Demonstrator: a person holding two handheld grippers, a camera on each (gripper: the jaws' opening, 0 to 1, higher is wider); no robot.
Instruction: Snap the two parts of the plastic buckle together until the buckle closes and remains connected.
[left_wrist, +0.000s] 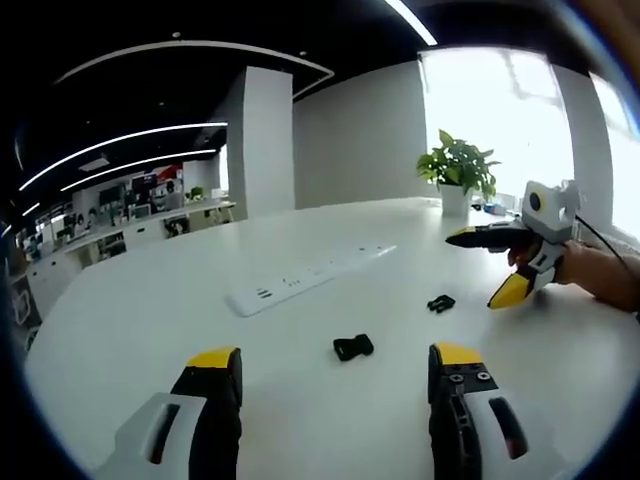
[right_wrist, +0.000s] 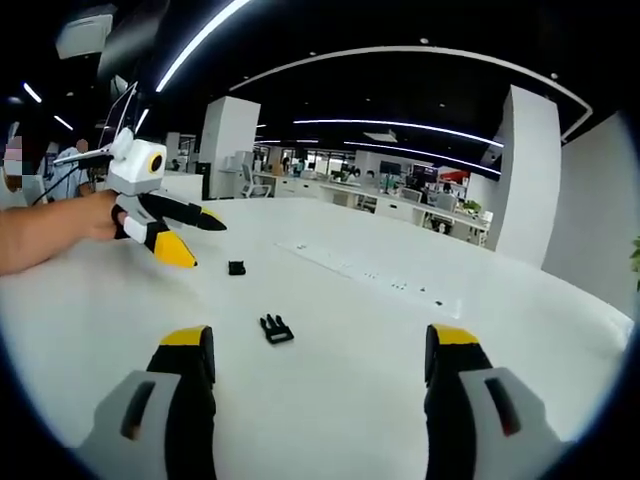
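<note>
where the white table (left_wrist: 150, 300) lies bare we count two black buckle parts, well apart. socket (left_wrist: 353, 347) sits between our left gripper (left_wrist: 335, 375) jaws' line, long axis across that view. pronged part (right_wrist: 276, 328) lies ahead of our right gripper (right_wrist: 315, 355), prongs pointing up-left in that view. both grippers hover with jaws spread wide, holding nothing. one power strip (left_wrist: 305, 280), one potted plant (left_wrist: 458, 170).
</note>
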